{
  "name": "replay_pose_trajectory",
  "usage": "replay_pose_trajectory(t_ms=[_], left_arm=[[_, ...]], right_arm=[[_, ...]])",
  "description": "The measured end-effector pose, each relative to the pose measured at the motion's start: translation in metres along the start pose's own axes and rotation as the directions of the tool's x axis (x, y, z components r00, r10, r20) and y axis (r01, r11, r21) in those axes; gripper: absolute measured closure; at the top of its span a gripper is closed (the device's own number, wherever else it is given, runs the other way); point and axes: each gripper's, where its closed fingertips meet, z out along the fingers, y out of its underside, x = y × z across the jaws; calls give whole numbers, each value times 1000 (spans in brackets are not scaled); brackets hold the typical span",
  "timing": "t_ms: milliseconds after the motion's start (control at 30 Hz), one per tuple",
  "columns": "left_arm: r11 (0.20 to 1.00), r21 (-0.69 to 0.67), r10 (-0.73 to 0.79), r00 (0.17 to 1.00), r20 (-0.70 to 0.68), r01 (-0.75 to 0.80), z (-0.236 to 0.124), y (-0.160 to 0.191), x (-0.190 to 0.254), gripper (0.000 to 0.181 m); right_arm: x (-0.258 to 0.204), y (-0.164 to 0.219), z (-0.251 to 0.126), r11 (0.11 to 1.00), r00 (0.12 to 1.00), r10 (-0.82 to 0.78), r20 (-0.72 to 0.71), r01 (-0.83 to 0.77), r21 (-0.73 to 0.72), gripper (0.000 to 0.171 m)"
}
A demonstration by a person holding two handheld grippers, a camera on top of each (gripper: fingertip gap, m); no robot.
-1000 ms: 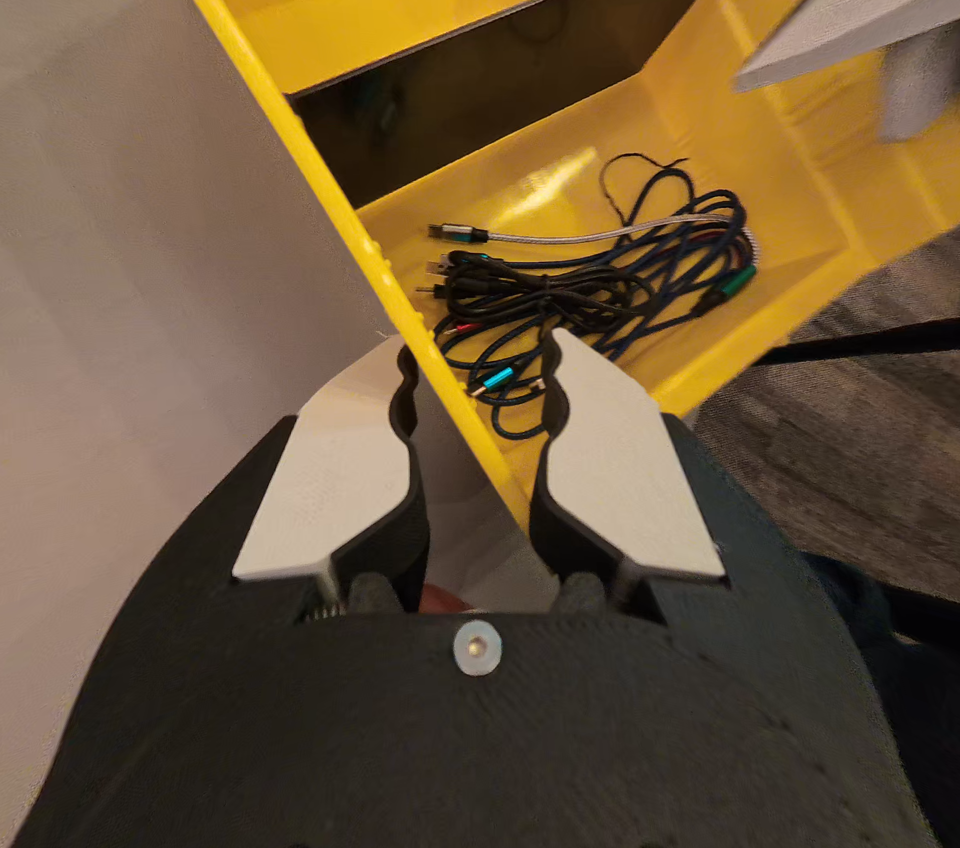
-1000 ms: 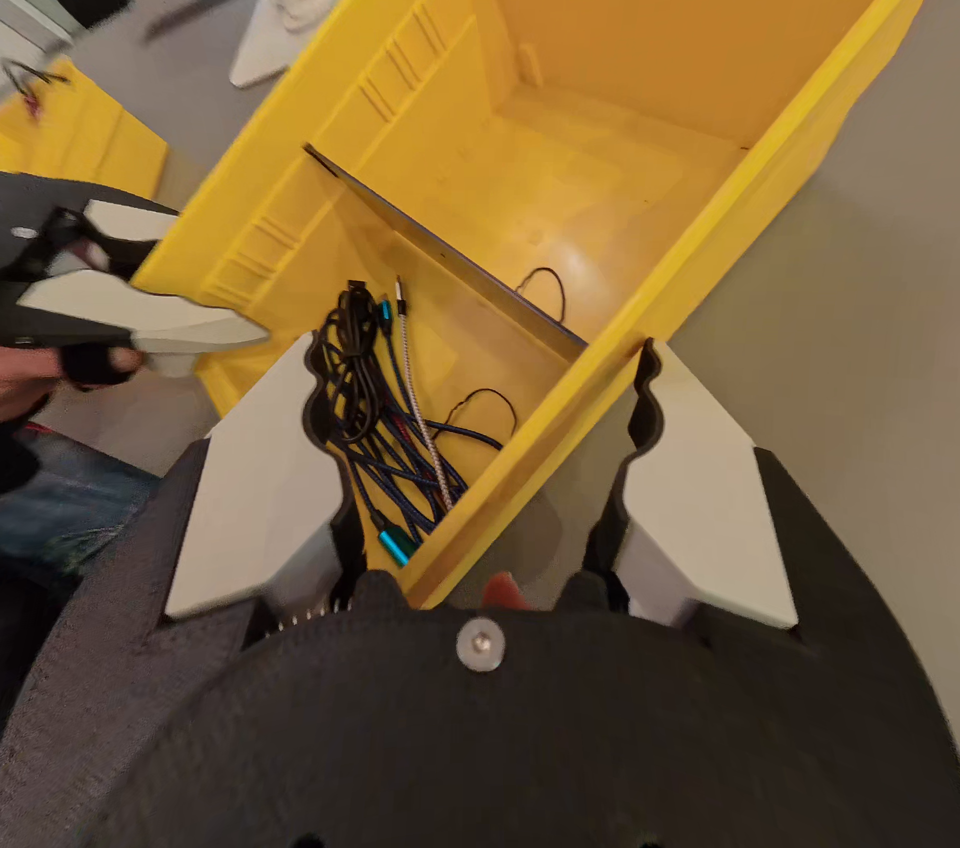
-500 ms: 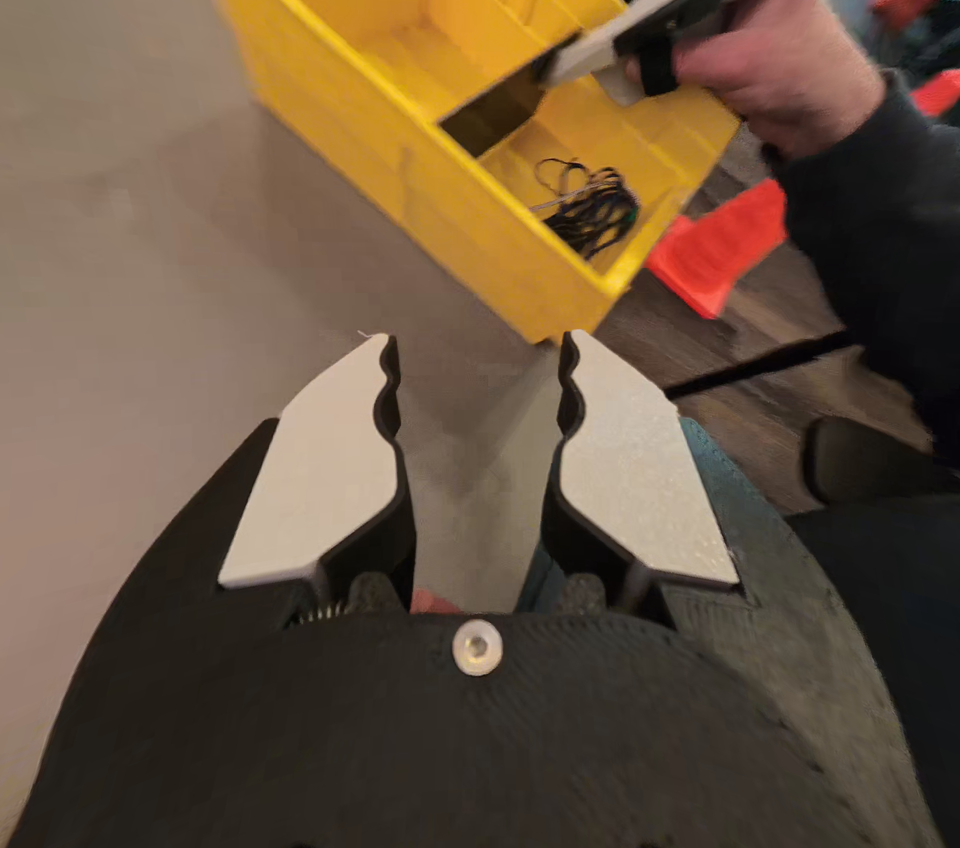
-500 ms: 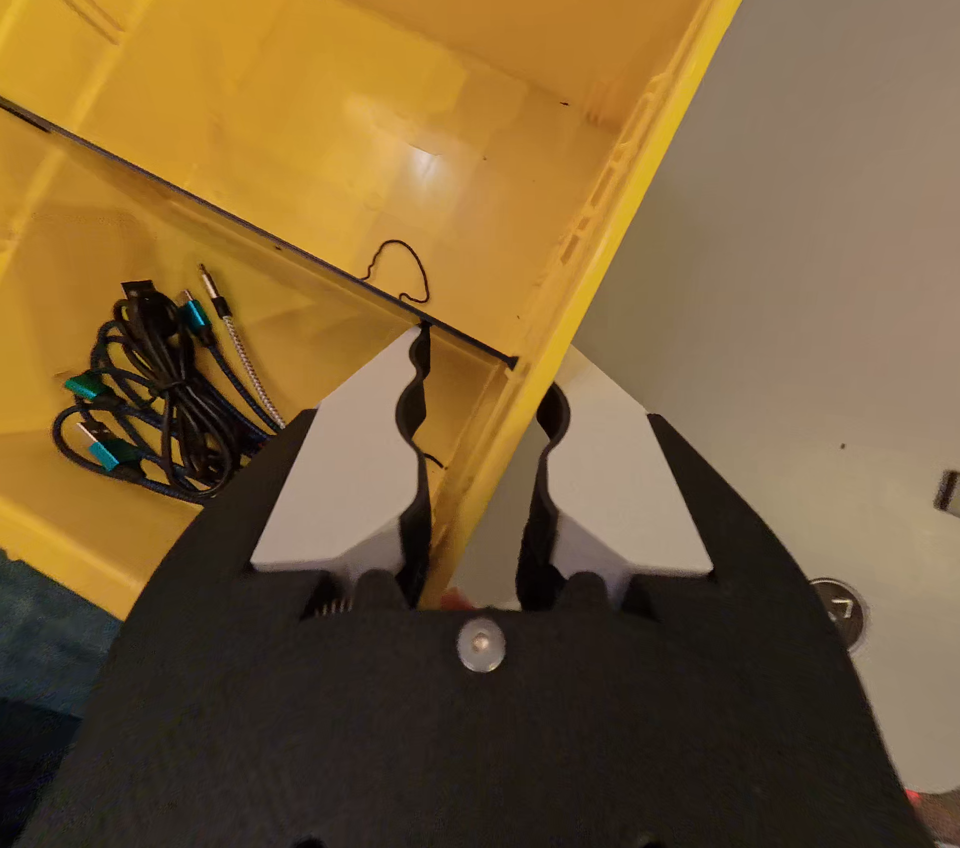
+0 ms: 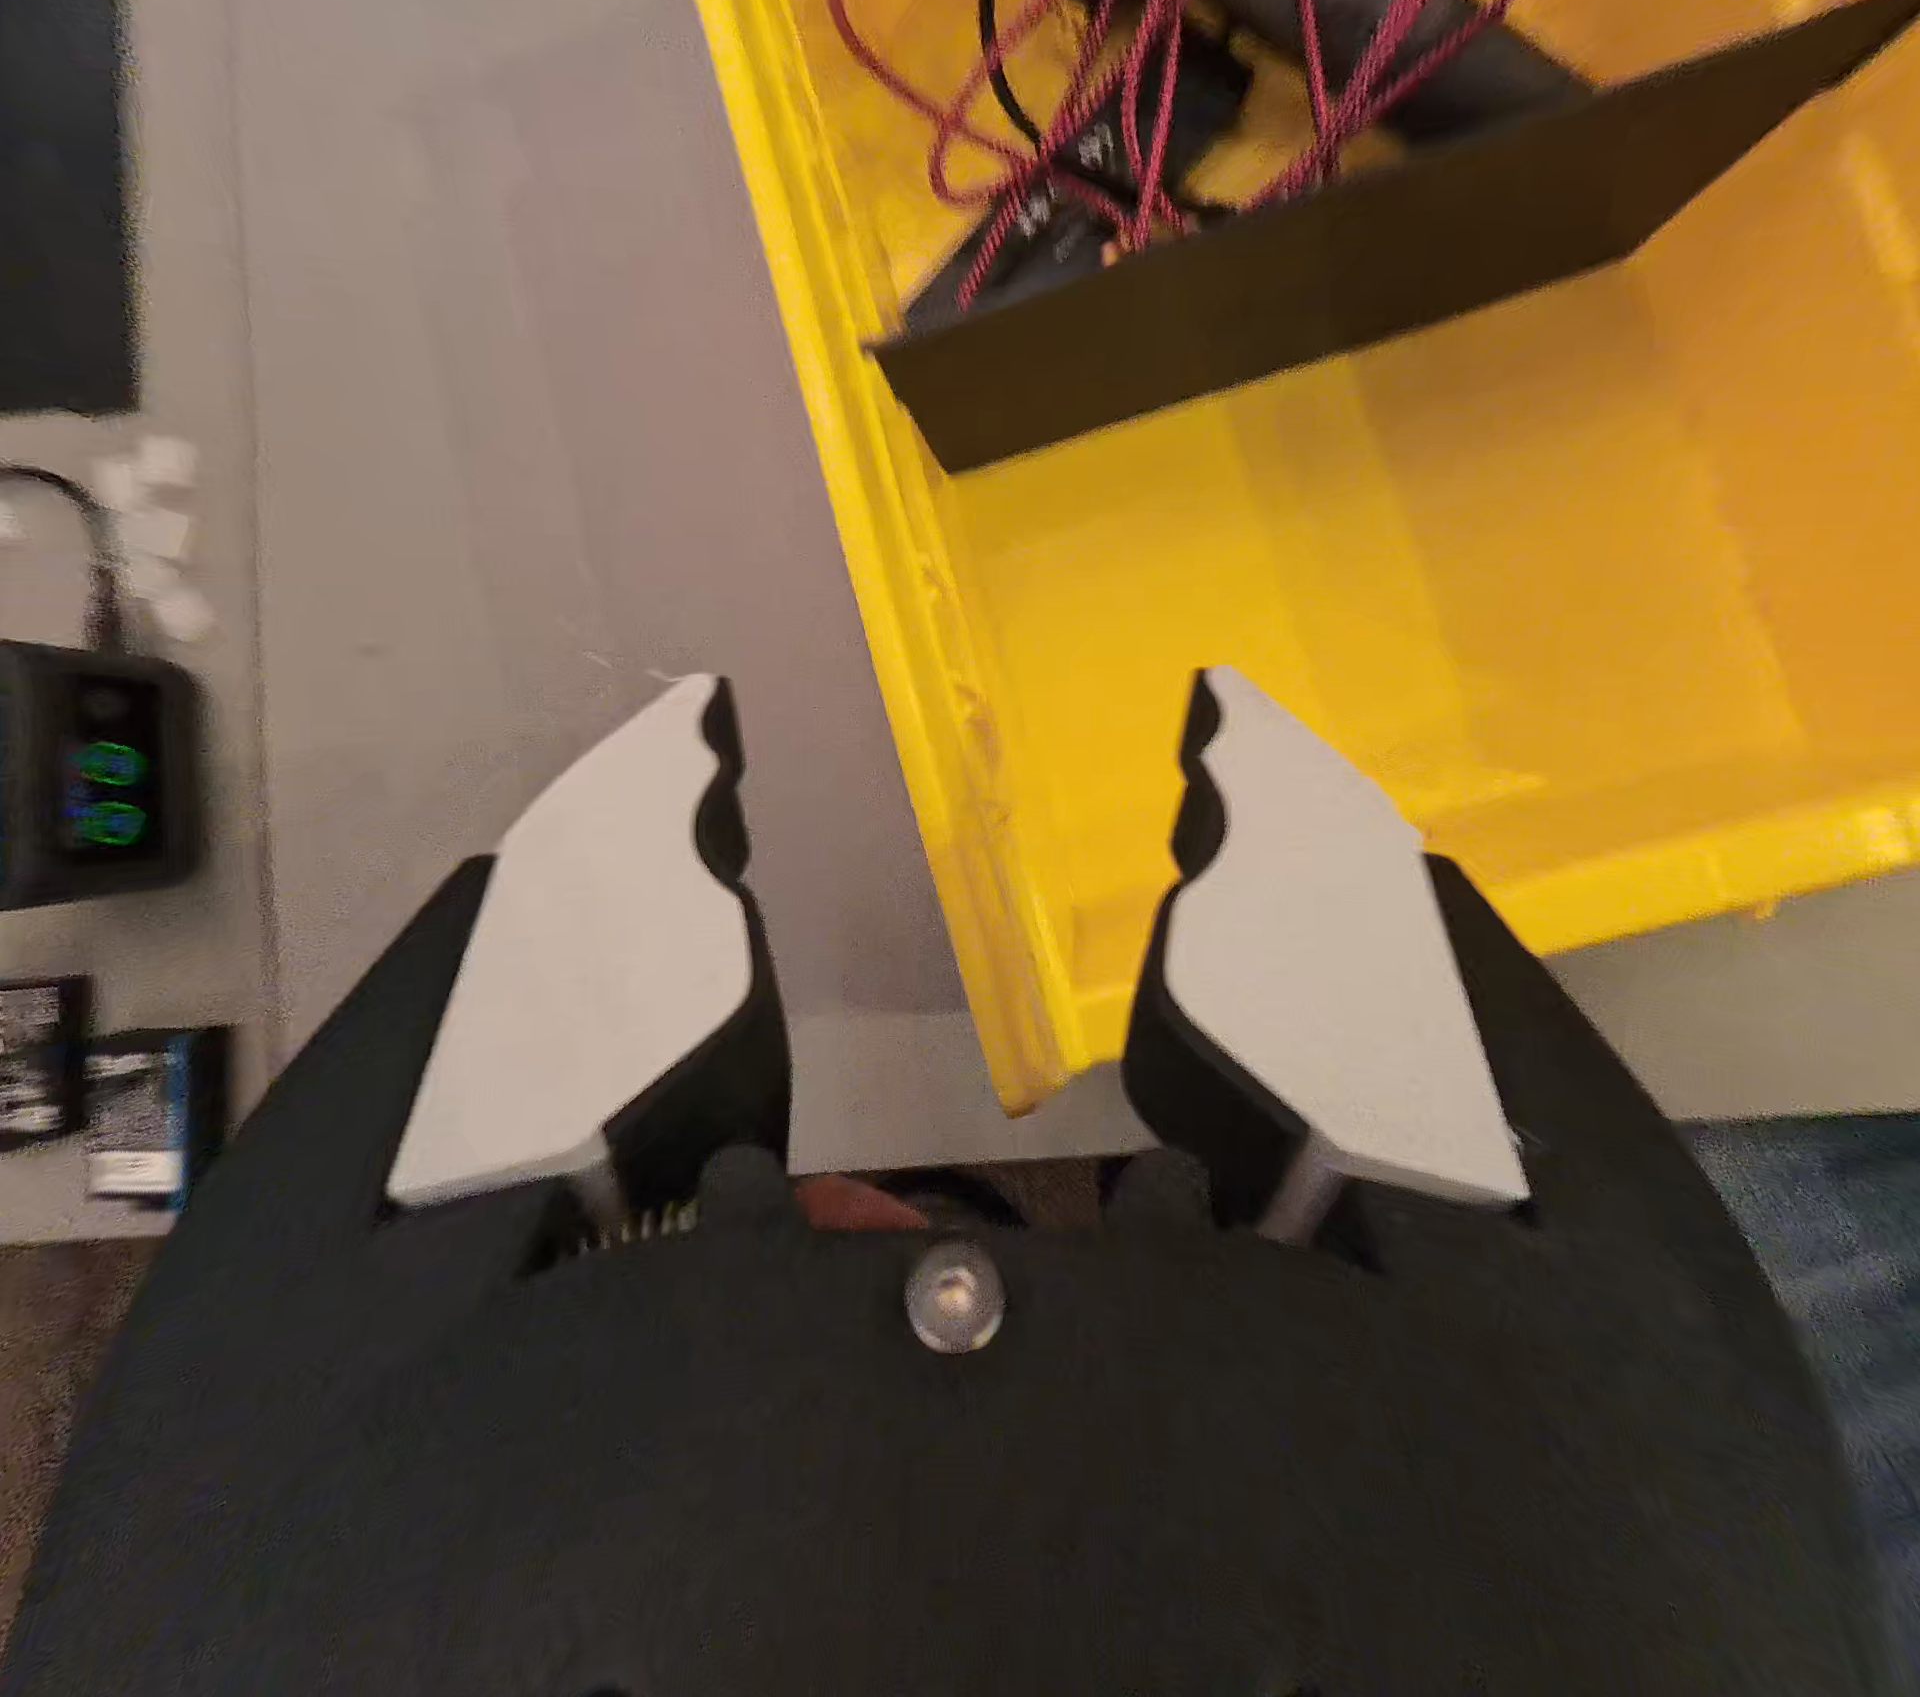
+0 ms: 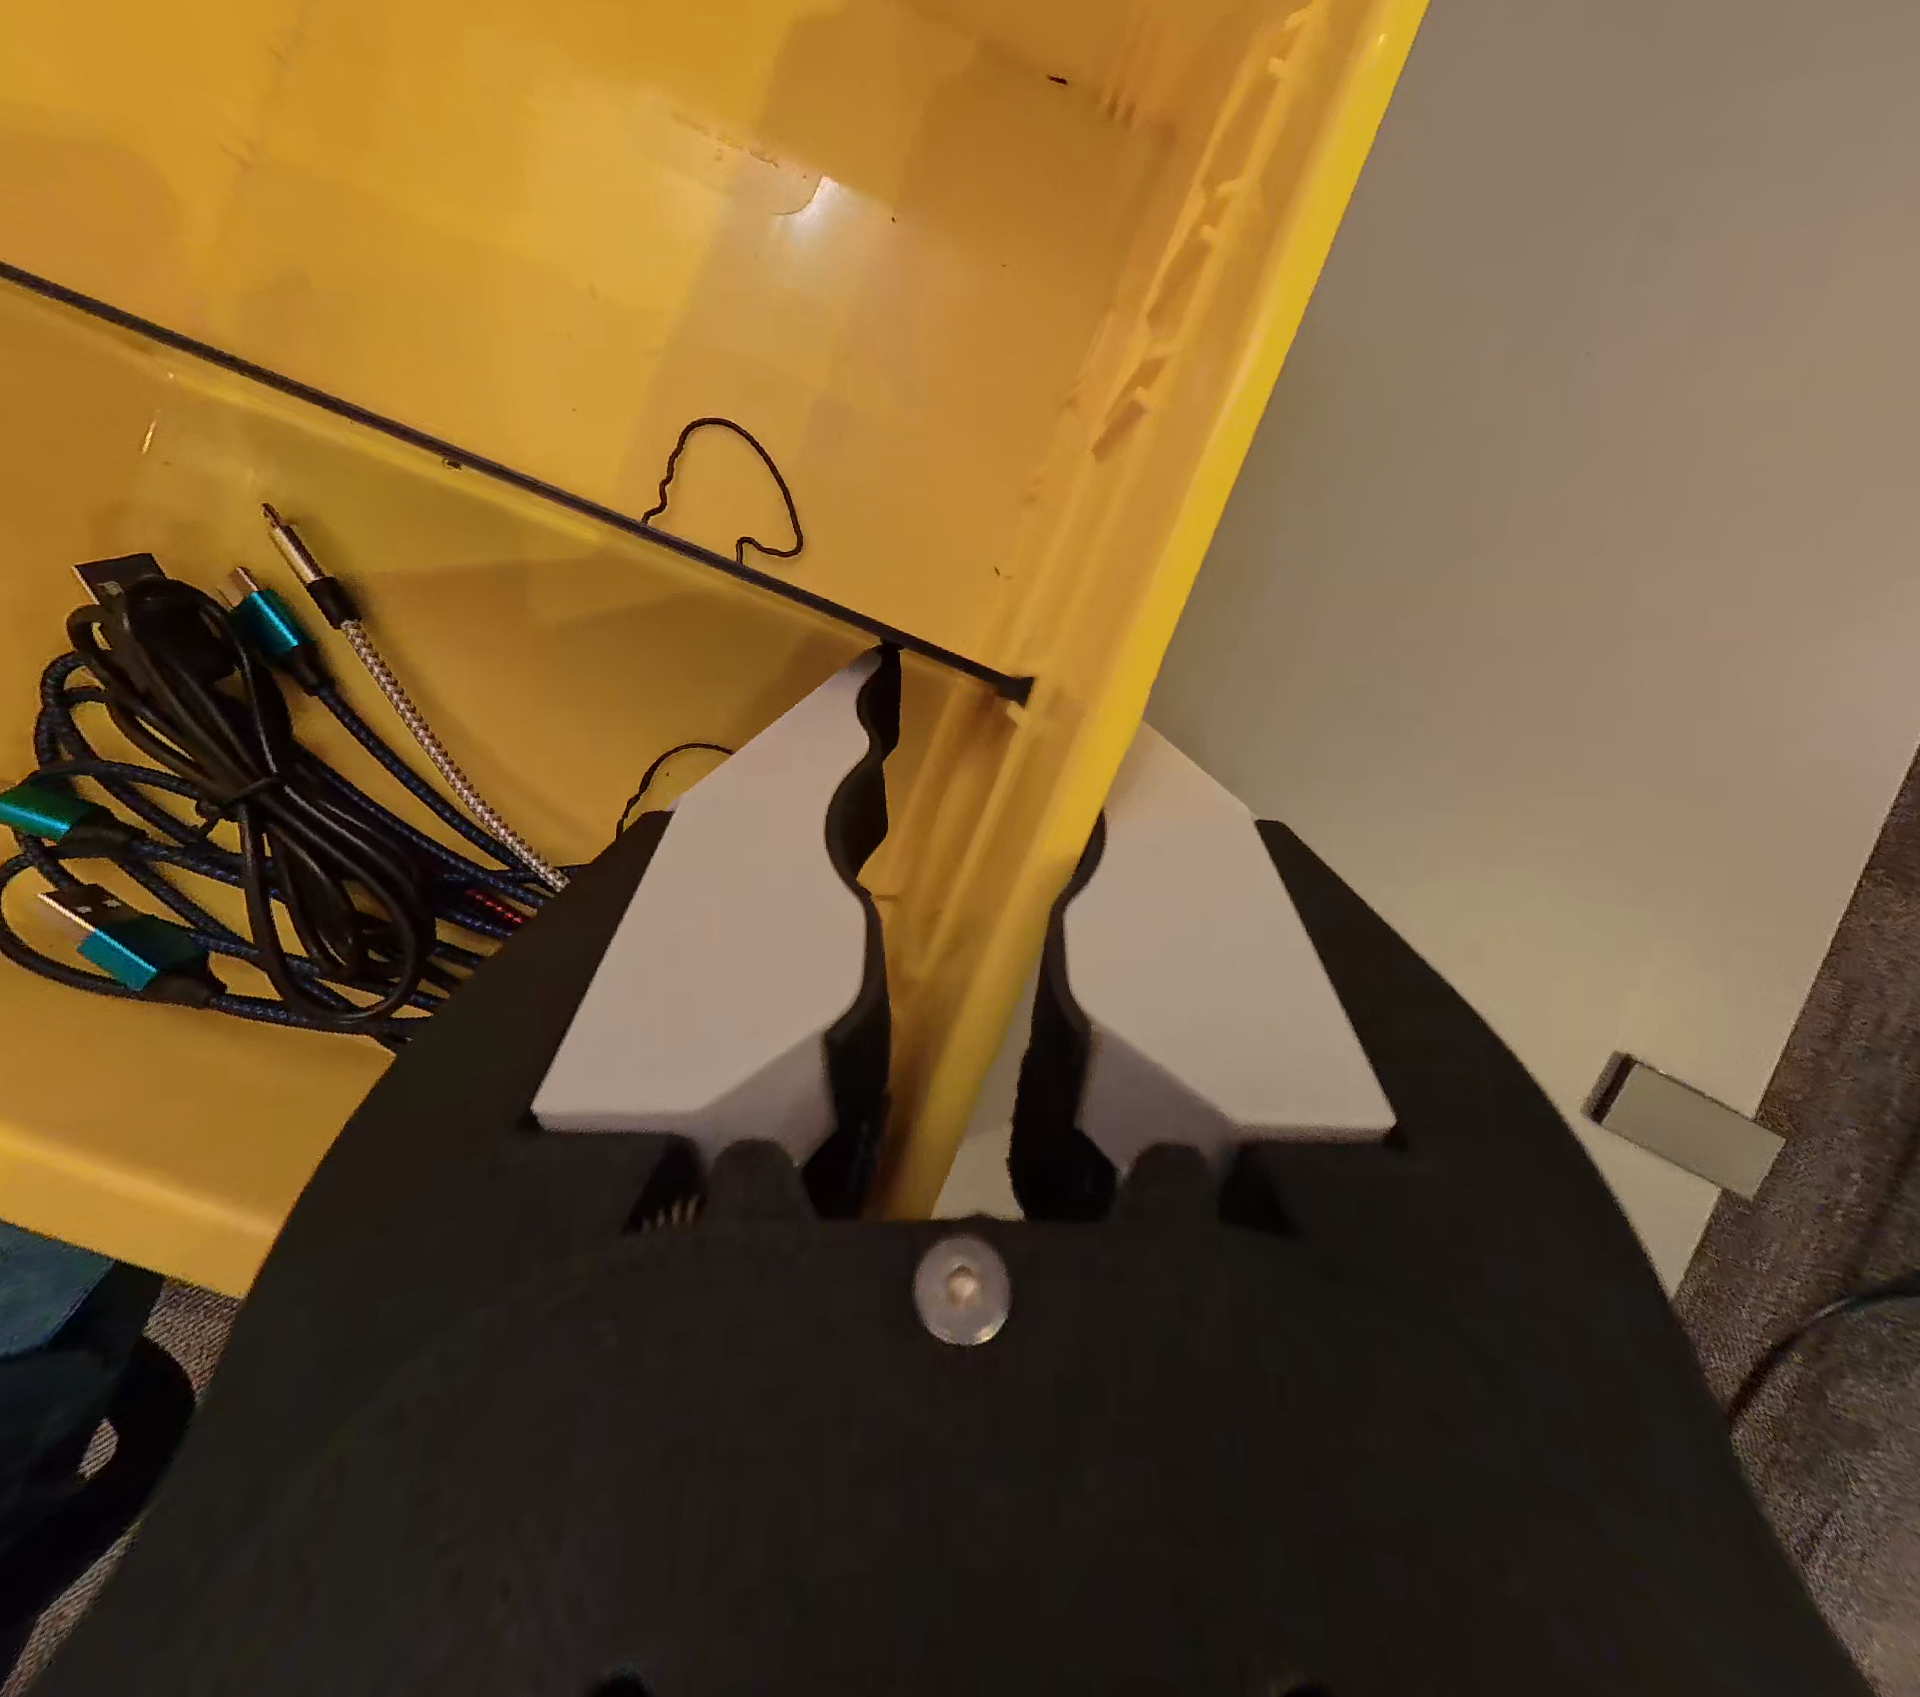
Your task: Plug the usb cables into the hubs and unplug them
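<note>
1. Two yellow bins appear, one in each wrist view. In the left wrist view the left tongs (image 5: 961, 691) stand wide apart and hold nothing, straddling the near corner of a yellow bin (image 5: 914, 608) on the grey desk (image 5: 468, 297).
2. Only this view shows magenta cables (image 5: 1226, 16) tangled over dark hubs (image 5: 1351, 37), blurred, in the far compartment behind a black divider (image 5: 1351, 297); the near compartment is bare. A black device with green lights (image 5: 99, 780) sits at the desk's left edge.
3. In the right wrist view the right tongs (image 6: 997, 712) are clamped on the side wall of the yellow bin's rim (image 6: 1299, 297), one finger inside, one outside.
4. Only this view shows a bundle of usb cables (image 6: 239, 816), dark blue and black with teal plugs, lying in the near compartment, before a thin dark divider (image 6: 520, 484).
</note>
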Motion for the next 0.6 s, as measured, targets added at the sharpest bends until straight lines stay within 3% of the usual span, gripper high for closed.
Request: replay_pose_trajectory(t_ms=[33, 167, 600], left_arm=[[999, -43, -17, 999, -33, 15, 7, 10, 0, 107], [997, -54, -54, 993, -105, 48, 23, 22, -3, 176], [994, -27, -106, 987, -119, 104, 23, 37, -71, 178]], right_arm=[[1, -1, 1, 1000, 1000, 2, 8, -2, -1, 150], [9, -1, 1, 1000, 1000, -3, 19, 3, -2, 150], [54, 12, -4, 1000, 1000, 20, -16, -20, -15, 151]])
